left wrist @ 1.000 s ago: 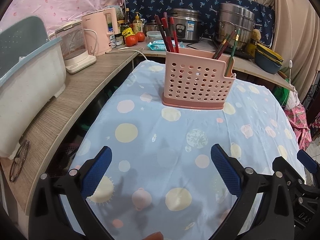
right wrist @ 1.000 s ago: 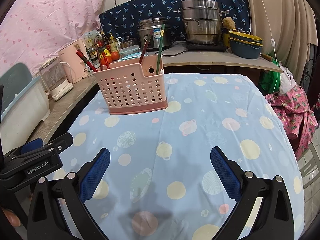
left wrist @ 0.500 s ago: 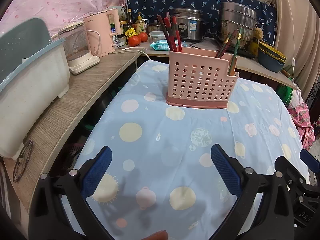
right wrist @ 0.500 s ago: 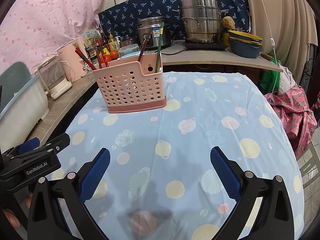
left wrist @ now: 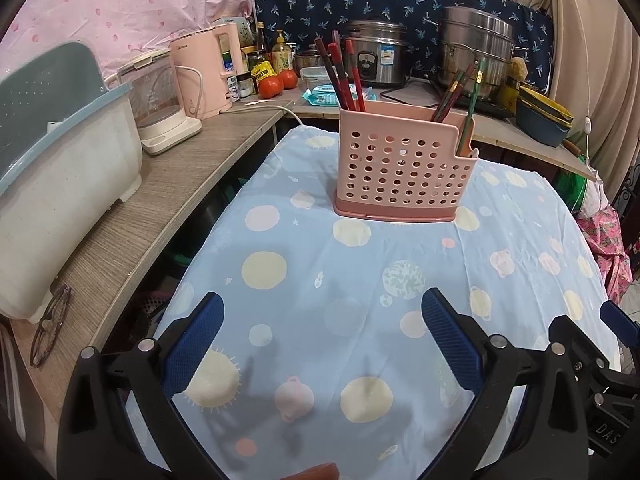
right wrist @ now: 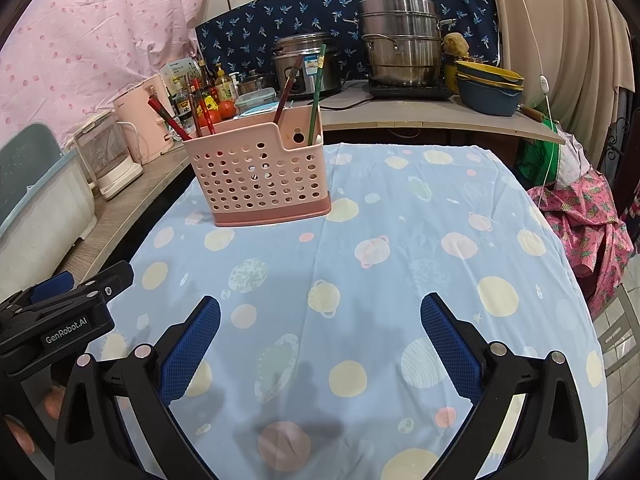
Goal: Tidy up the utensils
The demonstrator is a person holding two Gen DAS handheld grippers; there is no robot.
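A pink perforated utensil holder (left wrist: 402,164) (right wrist: 260,178) stands upright on the blue dotted tablecloth (left wrist: 360,280) (right wrist: 400,248). Red chopsticks (left wrist: 346,76) (right wrist: 172,120) lean in its left compartment. Dark and green chopsticks (left wrist: 466,90) (right wrist: 316,92) stand in its right compartment. My left gripper (left wrist: 322,320) hovers open over the cloth, well short of the holder, nothing between its fingers. My right gripper (right wrist: 320,320) is open too and holds nothing. The left gripper's body (right wrist: 60,316) shows at the left edge of the right wrist view.
A wooden counter (left wrist: 160,208) runs along the left with a white tub (left wrist: 52,200), a kettle (left wrist: 160,108), a pink boiler (left wrist: 208,72) and glasses (left wrist: 50,330). Pots (right wrist: 400,48), bowls (right wrist: 488,88) and tomatoes (left wrist: 276,82) sit behind. Pink cloth (right wrist: 588,220) hangs right.
Both grippers have drawn back and tilted slightly, so the holder sits a little lower and farther right in the left view. Nothing was taken hold of or released.
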